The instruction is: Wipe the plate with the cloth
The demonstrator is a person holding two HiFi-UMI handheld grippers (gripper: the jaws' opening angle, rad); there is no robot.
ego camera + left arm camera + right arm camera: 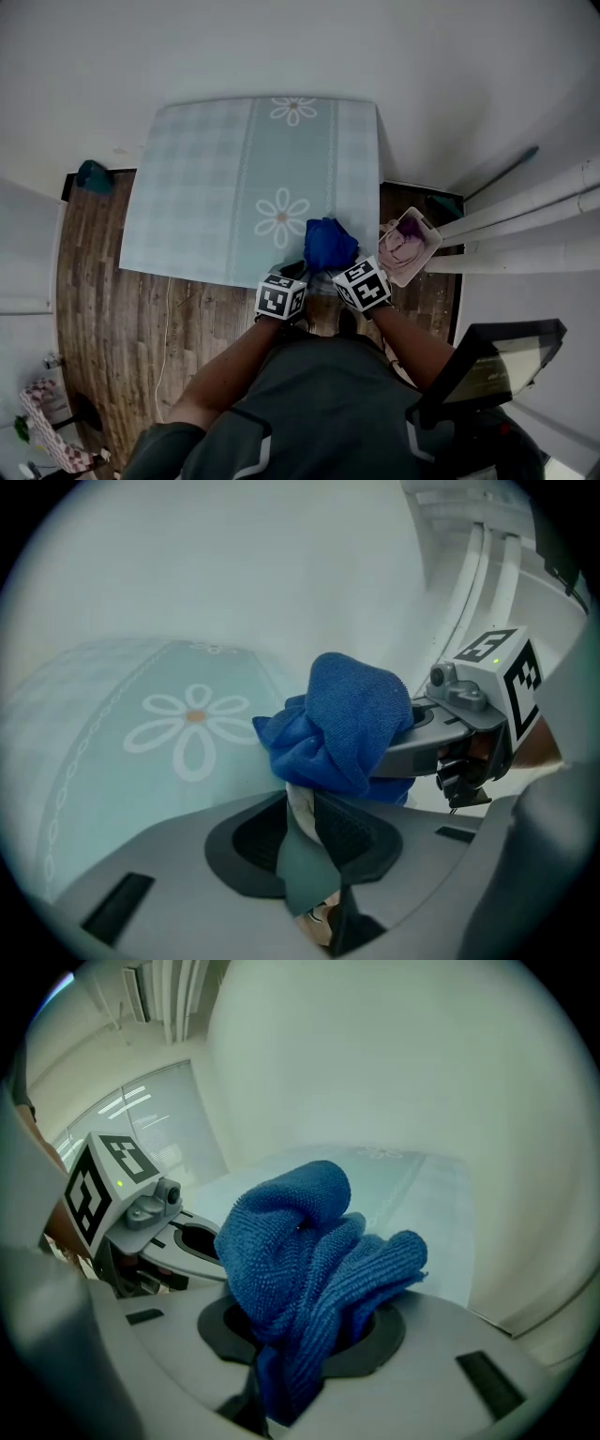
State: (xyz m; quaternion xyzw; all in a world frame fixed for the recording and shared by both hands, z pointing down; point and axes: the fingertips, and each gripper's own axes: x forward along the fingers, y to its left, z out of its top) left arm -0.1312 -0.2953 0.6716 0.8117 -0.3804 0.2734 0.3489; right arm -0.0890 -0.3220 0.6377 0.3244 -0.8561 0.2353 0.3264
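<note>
Grey left gripper [311, 810] hovers at the near edge of the daisy tablecloth [206, 187], jaws slightly parted and gripping nothing; a pale sliver shows in the gap, and I can't identify it. Next over is the blue microfibre cloth [330, 244], bunched up and clenched firmly by the right gripper [305, 1349]. Far right, the pink square plate [427, 246] sits just past the tablecloth's right edge, apart from the cloth, with a purple marking on it. Wiping looks not yet begun, so all of it remains. Readable writing: 0, only the patterns on the 2 marker cubes [281, 298].
</note>
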